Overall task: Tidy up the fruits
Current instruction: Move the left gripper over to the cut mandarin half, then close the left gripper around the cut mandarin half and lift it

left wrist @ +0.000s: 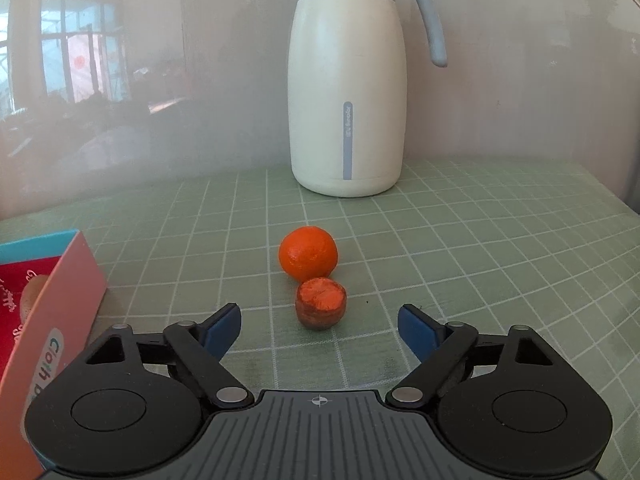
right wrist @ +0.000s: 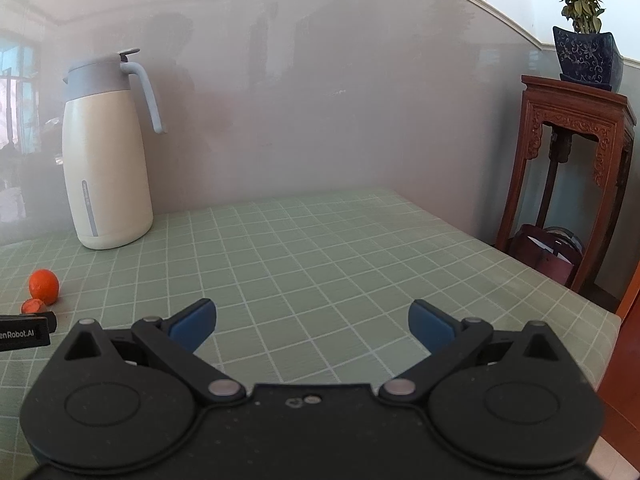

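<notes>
A whole orange tangerine (left wrist: 308, 254) lies on the green checked tablecloth (left wrist: 460, 248). Just in front of it and touching it sits a smaller cut fruit piece (left wrist: 321, 305) with a brown rind and an orange cut face turned towards me. My left gripper (left wrist: 319, 330) is open, its blue pads (left wrist: 224, 330) either side of and slightly short of the cut piece, not touching it. In the right wrist view both fruits show small at the far left: the tangerine (right wrist: 44, 286) and the cut piece (right wrist: 33, 306). My right gripper (right wrist: 312, 326) is open over bare cloth, holding nothing.
A tall cream jug with a grey lid and handle (left wrist: 347, 88) stands behind the fruit by the wall. A pink and red box (left wrist: 44, 312) lies at the left. A wooden stand (right wrist: 576, 168) with a potted plant (right wrist: 586, 40) is beyond the table's right edge.
</notes>
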`<state>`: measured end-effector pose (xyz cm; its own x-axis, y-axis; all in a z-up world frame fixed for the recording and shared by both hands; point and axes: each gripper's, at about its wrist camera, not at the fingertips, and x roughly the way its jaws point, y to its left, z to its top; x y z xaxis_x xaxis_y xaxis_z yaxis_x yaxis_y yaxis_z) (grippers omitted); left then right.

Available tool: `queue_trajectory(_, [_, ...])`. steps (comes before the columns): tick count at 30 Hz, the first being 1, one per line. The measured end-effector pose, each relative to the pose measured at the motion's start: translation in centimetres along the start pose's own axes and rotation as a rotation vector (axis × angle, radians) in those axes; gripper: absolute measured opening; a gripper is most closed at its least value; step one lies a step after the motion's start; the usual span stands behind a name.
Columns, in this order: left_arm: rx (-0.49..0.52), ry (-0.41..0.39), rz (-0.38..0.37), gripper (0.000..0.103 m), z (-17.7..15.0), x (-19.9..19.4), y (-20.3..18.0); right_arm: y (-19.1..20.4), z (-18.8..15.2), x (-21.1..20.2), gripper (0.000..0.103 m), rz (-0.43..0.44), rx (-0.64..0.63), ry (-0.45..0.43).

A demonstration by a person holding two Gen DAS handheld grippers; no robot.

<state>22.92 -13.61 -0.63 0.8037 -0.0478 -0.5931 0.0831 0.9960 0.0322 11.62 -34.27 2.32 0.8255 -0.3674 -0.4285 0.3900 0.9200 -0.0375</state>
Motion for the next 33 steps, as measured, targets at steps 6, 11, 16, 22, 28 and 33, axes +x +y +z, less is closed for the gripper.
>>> queue_trajectory(6, [-0.056, 0.017, -0.019, 0.063, -0.1, 1.0, 0.7, 0.0, 0.0, 0.1, 0.103, 0.01, 0.002, 0.007])
queue_trajectory(11, [-0.078, 0.03, -0.054, 0.05, -0.1, 1.4, 1.2, 0.0, 0.1, 0.2, 0.103, 0.016, 0.002, 0.009])
queue_trajectory(16, [-0.092, 0.024, -0.078, 0.03, -0.2, 1.2, 1.4, 0.1, 0.0, 0.1, 0.103, 0.022, -0.002, 0.005])
queue_trajectory(22, [-0.066, 0.011, -0.074, 0.03, -0.3, 1.2, 1.1, 0.0, 0.0, 0.1, 0.103, 0.028, 0.003, 0.009])
queue_trajectory(28, [-0.05, 0.012, -0.045, 0.03, -0.3, 1.0, 1.0, 0.0, 0.1, 0.0, 0.103, 0.037, -0.001, 0.012])
queue_trajectory(33, [-0.039, 0.026, -0.03, 0.05, -0.1, 1.4, 0.8, 0.0, 0.1, 0.1, 0.103, 0.037, -0.001, 0.014])
